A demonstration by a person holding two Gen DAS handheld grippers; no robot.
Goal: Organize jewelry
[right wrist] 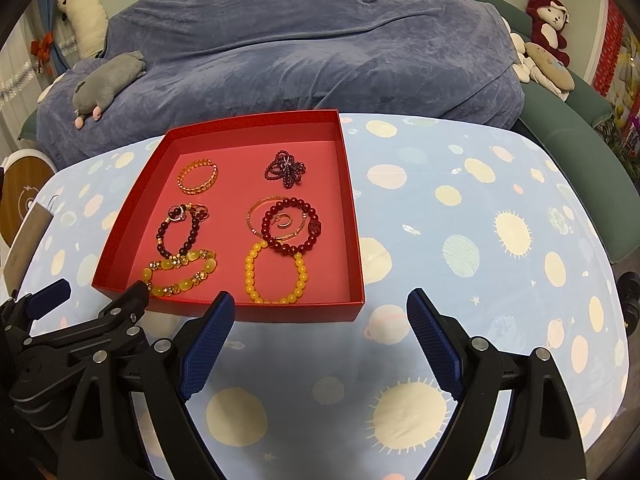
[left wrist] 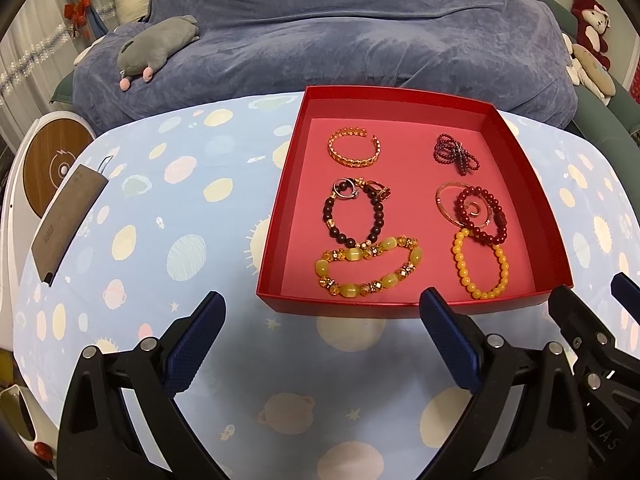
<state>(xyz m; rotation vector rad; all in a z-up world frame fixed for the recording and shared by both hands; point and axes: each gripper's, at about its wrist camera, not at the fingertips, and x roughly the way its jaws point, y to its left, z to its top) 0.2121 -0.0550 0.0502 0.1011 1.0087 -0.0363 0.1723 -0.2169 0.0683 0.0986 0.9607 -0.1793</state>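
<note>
A: Where does the jewelry sit?

B: All of it lies inside the red box point(left wrist: 416, 300), on its pink floor. The gold cuff point(left wrist: 354, 147) is at the far left, and the dark red bead tangle point(left wrist: 456, 154) at the far right. In the middle row, the brown bead bracelet point(left wrist: 352, 216) has rings point(left wrist: 347, 190) lying at its top, and the red bead bracelet point(left wrist: 482, 216) overlaps a thin rose-gold bangle point(left wrist: 442, 200). Nearest the grippers are the chunky yellow stone bracelet point(left wrist: 370, 268) and the yellow bead bracelet point(left wrist: 480, 266), which touches the red one.

A: And the box itself?

B: It rests on the planet-print tablecloth point(right wrist: 500, 220), with a blue blanket point(right wrist: 300, 40) heaped behind.

A: What are the tongs doing?

B: The left gripper point(left wrist: 322, 320) and right gripper point(right wrist: 320, 320) both hover short of the box's near wall, spread wide and empty, touching nothing.

A: Which step is this, then?

B: I'd judge it a pause, either before sorting starts or with everything already gathered in; the frames don't settle which. Several pieces overlap, so separating them seems the likely work.

A: What would that call for?

B: Reaching over the near wall, narrowing the jaws around one strand only, probably a yellow bracelet closest in, and lifting it clear without dragging its neighbour.
</note>
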